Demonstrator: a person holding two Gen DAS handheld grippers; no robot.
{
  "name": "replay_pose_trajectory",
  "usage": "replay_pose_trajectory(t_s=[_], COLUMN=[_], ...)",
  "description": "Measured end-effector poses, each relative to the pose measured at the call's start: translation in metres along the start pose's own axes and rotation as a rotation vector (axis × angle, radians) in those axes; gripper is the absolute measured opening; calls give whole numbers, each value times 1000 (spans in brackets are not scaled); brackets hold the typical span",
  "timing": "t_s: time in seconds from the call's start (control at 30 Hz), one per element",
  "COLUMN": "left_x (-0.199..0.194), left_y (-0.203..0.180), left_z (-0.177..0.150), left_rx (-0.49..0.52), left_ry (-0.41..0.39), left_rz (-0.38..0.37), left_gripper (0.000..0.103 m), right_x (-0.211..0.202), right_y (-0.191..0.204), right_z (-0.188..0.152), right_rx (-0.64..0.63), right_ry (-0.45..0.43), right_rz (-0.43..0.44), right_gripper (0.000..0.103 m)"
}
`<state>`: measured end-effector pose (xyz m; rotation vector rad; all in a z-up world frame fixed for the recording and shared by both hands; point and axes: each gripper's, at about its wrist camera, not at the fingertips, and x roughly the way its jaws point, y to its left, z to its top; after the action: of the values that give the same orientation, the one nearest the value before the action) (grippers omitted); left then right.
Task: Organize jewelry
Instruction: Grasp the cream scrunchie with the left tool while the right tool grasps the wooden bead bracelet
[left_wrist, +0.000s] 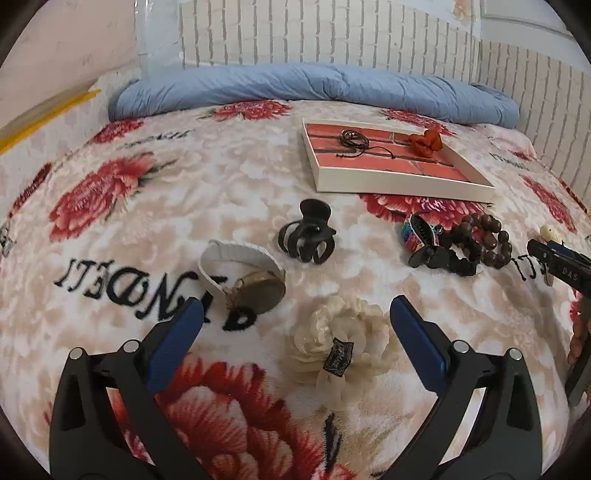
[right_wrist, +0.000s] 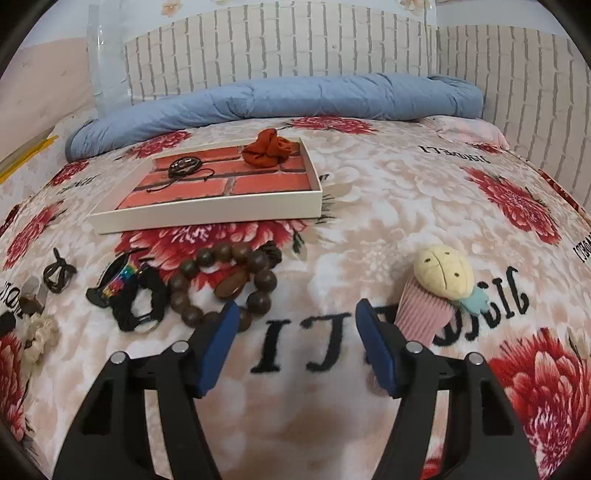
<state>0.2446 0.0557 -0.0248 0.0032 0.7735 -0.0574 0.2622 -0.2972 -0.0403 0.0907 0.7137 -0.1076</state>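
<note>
A shallow white box (left_wrist: 399, 184) (right_wrist: 207, 218) with a brick-pattern floor lies on the bed and holds a dark cord bracelet (left_wrist: 354, 138) (right_wrist: 184, 166) and a red scrunchie (left_wrist: 424, 142) (right_wrist: 269, 149). My left gripper (left_wrist: 295, 314) is open above a cream scrunchie (left_wrist: 343, 343), which lies between its fingers. A watch with a white strap (left_wrist: 243, 277) and a black claw clip (left_wrist: 306, 232) lie beyond. My right gripper (right_wrist: 295, 314) is open and empty, between a brown bead bracelet (right_wrist: 225, 284) and a pink and yellow plush hair tie (right_wrist: 432, 295).
A floral blanket (left_wrist: 110, 221) covers the bed. A rolled blue quilt (left_wrist: 314, 85) lies along the white brick wall. A black scrunchie (right_wrist: 144, 302) and a rainbow clip (right_wrist: 114, 277) lie left of the beads. The right gripper shows at the left view's right edge (left_wrist: 561, 262).
</note>
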Motion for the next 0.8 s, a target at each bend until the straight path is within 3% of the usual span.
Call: replay_pose_trajectory(t_s=[0.17, 0.33, 0.5, 0.63, 0.8], left_x=[5, 17, 31, 33, 36], left_y=[6, 0, -8, -7, -8], left_z=[-11, -14, -15, -16, -15], left_rx=[-12, 24, 62, 56, 59], left_ry=[1, 35, 89, 95, 105], left_rz=[-3, -8, -2, -19, -19], left_gripper=[97, 87, 70, 68, 56], right_x=[14, 27, 36, 48, 56], right_y=[6, 16, 17, 20, 19], right_z=[7, 9, 13, 13, 15], right_rx=[-23, -55, -42, -40, -27], right_ry=[1, 35, 52, 91, 116], right_rz=[-22, -19, 6, 15, 8], right_gripper=[63, 57, 55, 50, 47])
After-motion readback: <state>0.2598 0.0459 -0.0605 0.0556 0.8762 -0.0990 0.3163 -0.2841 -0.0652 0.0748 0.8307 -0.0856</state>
